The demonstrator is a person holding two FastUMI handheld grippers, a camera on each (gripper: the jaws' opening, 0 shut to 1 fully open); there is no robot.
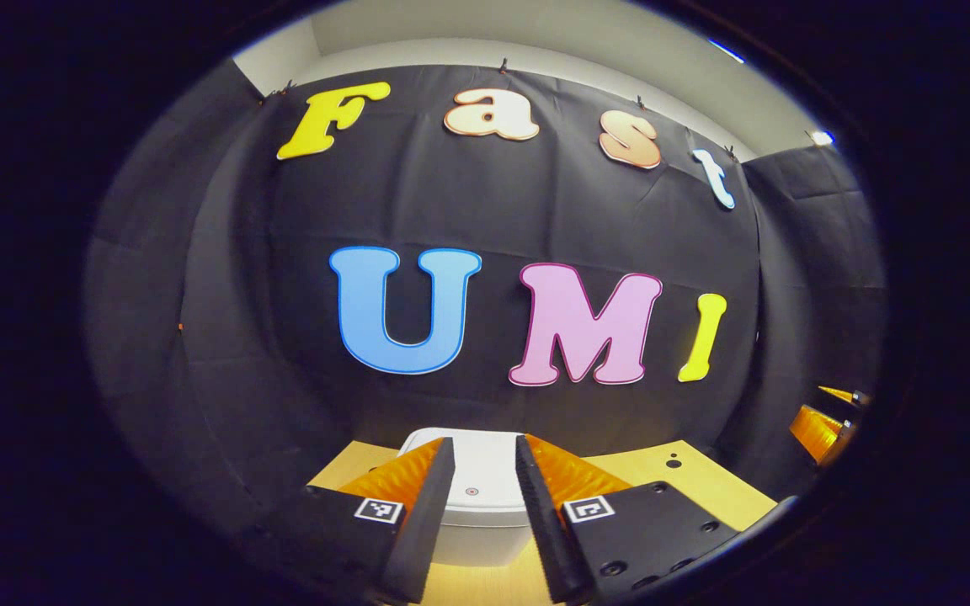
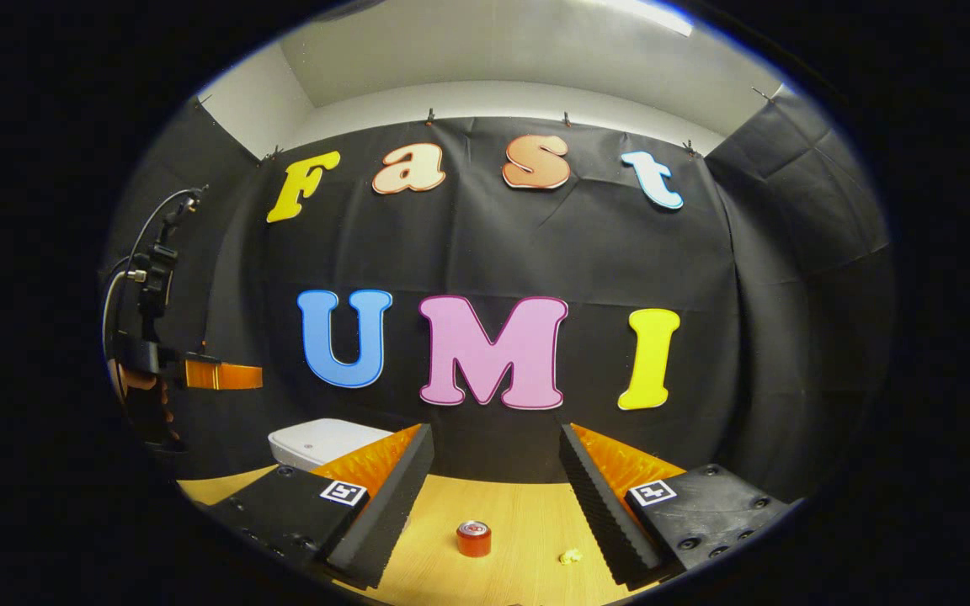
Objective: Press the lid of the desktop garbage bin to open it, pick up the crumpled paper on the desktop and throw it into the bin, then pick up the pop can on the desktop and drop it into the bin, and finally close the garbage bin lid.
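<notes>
Left gripper (image 1: 485, 471), jaws parted and empty, hangs right above the white bin (image 1: 477, 488), lid shut, so pressing it's next, I'd guess. Right gripper (image 2: 493, 471) gapes empty too; pop can (image 2: 474, 539) and crumpled paper (image 2: 570, 555) wait on the desk (image 2: 527, 513).

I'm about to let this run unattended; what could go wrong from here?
The left tongs hang open above the bin, whose lid is shut: an off-centre press might not pop it. The crumpled paper is tiny and may slip between the open right tongs. The pop can stands close by and might get knocked.
</notes>
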